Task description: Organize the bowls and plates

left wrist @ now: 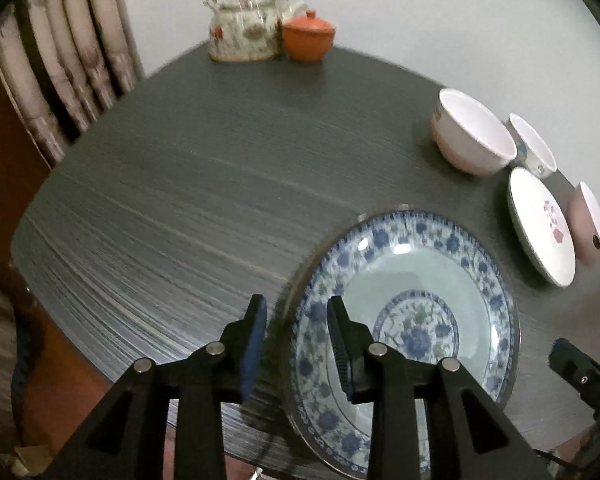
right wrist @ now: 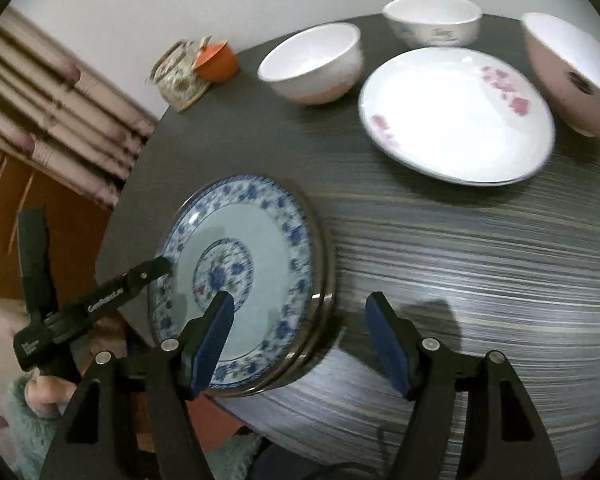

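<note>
A blue-and-white floral plate (left wrist: 400, 280) lies at the near edge of the dark round table (left wrist: 180, 184); it also shows in the right wrist view (right wrist: 260, 248), seemingly on top of another plate. My left gripper (left wrist: 296, 308) is open and straddles its left rim, one finger over the plate, one outside. My right gripper (right wrist: 300, 308) is open and empty above the plate's right rim. A white plate with pink flowers (right wrist: 456, 116) and three bowls (right wrist: 312, 64) (right wrist: 432, 20) (right wrist: 572, 76) stand farther back.
A floral teapot (left wrist: 244, 24) and an orange lidded pot (left wrist: 308, 36) stand at the table's far edge by a curtain (left wrist: 60, 60). The left gripper's body (right wrist: 100, 300) shows at the left of the right wrist view.
</note>
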